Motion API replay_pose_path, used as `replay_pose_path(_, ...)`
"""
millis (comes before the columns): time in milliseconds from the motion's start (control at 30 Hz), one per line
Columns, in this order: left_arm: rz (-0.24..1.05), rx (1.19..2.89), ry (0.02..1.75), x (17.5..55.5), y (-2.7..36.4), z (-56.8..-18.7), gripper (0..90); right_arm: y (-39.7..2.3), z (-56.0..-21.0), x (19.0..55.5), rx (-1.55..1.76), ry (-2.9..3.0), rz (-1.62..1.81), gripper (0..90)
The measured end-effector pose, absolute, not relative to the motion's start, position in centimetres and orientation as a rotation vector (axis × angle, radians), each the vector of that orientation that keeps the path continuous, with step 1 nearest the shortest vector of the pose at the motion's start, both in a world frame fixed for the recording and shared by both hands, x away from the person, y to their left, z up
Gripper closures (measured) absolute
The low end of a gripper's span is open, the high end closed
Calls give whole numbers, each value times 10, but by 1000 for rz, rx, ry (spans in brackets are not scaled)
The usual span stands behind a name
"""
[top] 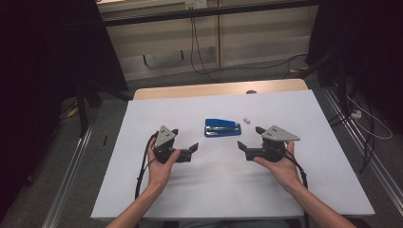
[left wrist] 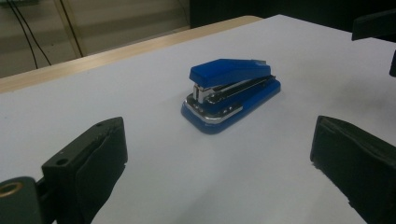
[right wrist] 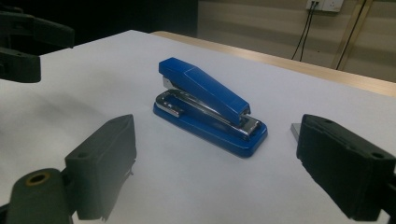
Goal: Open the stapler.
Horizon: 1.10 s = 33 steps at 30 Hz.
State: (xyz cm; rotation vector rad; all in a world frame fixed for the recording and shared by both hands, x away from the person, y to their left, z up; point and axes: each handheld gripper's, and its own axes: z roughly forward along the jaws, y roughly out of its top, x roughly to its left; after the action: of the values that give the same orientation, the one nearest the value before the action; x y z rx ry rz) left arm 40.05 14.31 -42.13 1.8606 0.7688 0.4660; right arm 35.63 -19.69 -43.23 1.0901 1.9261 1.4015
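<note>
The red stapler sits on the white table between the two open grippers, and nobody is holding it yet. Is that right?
Almost. The stapler is blue, not red, as the high view and both gripper views show. The rest holds: it sits on the white table between the left gripper and the right gripper, both with jaws apart and nothing between them, so nobody holds it yet.

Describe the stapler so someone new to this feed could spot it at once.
On the white table top, look to the middle, just beyond and between the left gripper and the right gripper. The stapler lies flat there, bright blue with a chrome inside; its only neighbour is a small pale block to its right.
</note>
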Motion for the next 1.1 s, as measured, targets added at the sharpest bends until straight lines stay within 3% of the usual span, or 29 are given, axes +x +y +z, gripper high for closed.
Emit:
replay_pose_path(567,493,1864,756,434,121,-422,43,-175,-434,383,1086,1927,1441,248)
replay_pose_path(1100,406,1916,766,438,121,-434,50,-159,-433,400,1044,2020,1486,407)
